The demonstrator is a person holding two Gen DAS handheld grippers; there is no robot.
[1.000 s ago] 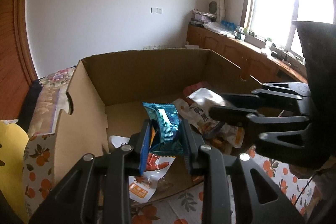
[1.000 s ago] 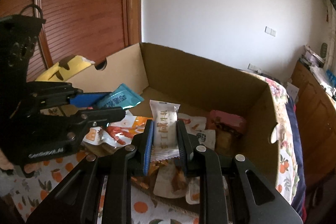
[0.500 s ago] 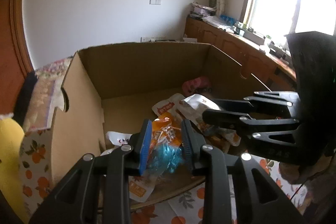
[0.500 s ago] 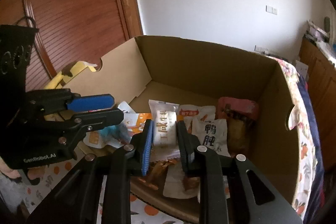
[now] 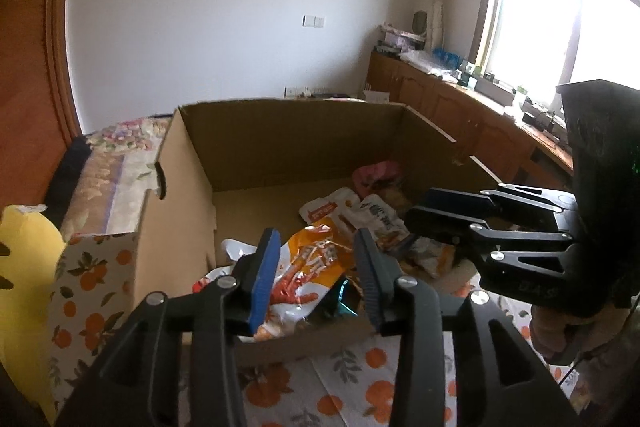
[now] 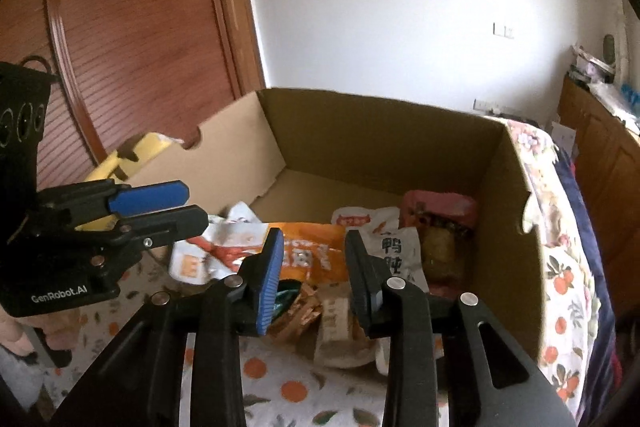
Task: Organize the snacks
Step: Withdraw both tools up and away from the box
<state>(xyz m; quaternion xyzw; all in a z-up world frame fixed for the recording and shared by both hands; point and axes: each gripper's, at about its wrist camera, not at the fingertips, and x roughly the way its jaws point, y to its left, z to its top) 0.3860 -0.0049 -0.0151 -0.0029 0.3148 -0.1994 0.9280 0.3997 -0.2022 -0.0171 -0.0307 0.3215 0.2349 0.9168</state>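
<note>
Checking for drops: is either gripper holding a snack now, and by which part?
Nothing is held. The left gripper and right gripper have just opened, empty, above the snacks in the box.

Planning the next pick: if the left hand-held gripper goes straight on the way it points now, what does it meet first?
Most likely the orange snack packet, which lies between the open fingers of the left hand-held gripper inside the cardboard box. Depth is hard to judge.

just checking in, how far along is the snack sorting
Done: many snack packets, including the orange packet and the teal packet, lie in the cardboard box. In hand: nothing; the left tool and right tool have just opened, both empty. Left: no loose snacks visible outside.
</note>
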